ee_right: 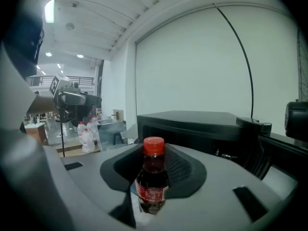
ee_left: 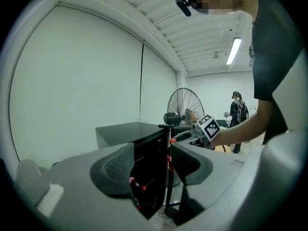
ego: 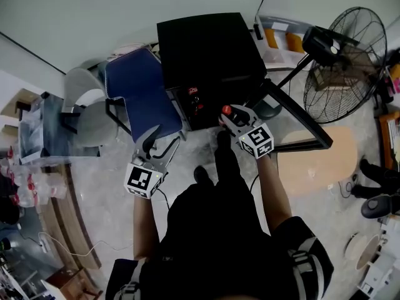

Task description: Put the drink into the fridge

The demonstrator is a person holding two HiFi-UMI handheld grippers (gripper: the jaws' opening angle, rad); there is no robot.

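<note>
**Head view.** I stand in front of the squat black fridge. Its glass-fronted door is swung wide to my right. My right gripper is close to the open front and carries the small dark drink bottle with the red cap. My left gripper hangs lower, off to the left of the opening.

**Left gripper view.** The jaws are spread with nothing between them. Through the gap I see the dark interior, with what look like red-capped bottles already on a shelf.

**Right gripper view.** The jaws pinch the bottle upright by its body, the cap standing above the pads. The fridge opening lies ahead.

**Step, as I judge it.** I am carrying the drink in; it is not yet inside. The next move is to find a free shelf spot, keep clear of the door edge and the stored bottles, set it down upright, then let go.
</note>
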